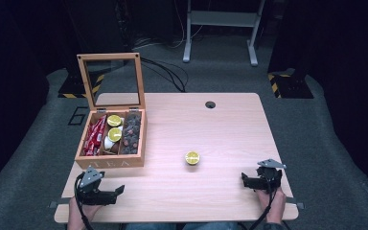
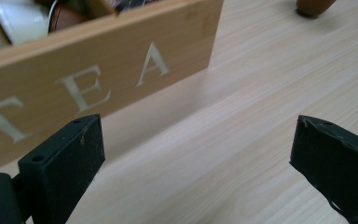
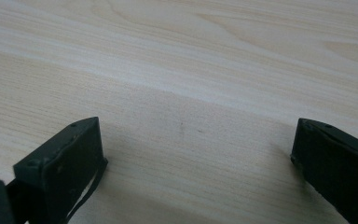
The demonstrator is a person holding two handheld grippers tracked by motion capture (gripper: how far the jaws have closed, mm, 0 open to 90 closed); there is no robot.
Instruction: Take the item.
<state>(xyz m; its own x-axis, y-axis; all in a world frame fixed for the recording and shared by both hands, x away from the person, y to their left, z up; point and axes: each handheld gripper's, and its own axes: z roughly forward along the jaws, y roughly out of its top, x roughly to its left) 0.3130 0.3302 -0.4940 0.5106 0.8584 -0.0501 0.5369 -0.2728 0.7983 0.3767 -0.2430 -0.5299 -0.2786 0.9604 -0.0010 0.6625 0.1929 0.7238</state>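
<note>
A dark room with grey carpet surrounds a pale wooden worktop (image 1: 230,124). On its left part stands an open wooden tea box (image 1: 111,160), glass lid tipped up. Its compartments hold red sachets (image 1: 95,135) on the left, two lemon halves (image 1: 114,127) and a white cup in the middle, and dark pieces on the right. A third lemon half (image 1: 192,157) lies cut face up on the bare worktop, well apart from the box and nearer the right gripper (image 1: 247,178).

Both grippers rest near the front edge with nothing in them. The right gripper's fingers (image 3: 65,158) stand wide apart over bare wood. The left gripper (image 1: 120,190) is likewise spread wide, its fingers (image 2: 70,154) just before the box's lettered front.

The step in hand looks like fetching the loose lemon half for the middle compartment. To do it well, the right gripper should come in low and level, keep the fingers wide until they straddle the fruit, then close on the rind at its broadest part, gently, since the flesh may squash or slip. The left gripper could steady the box.
</note>
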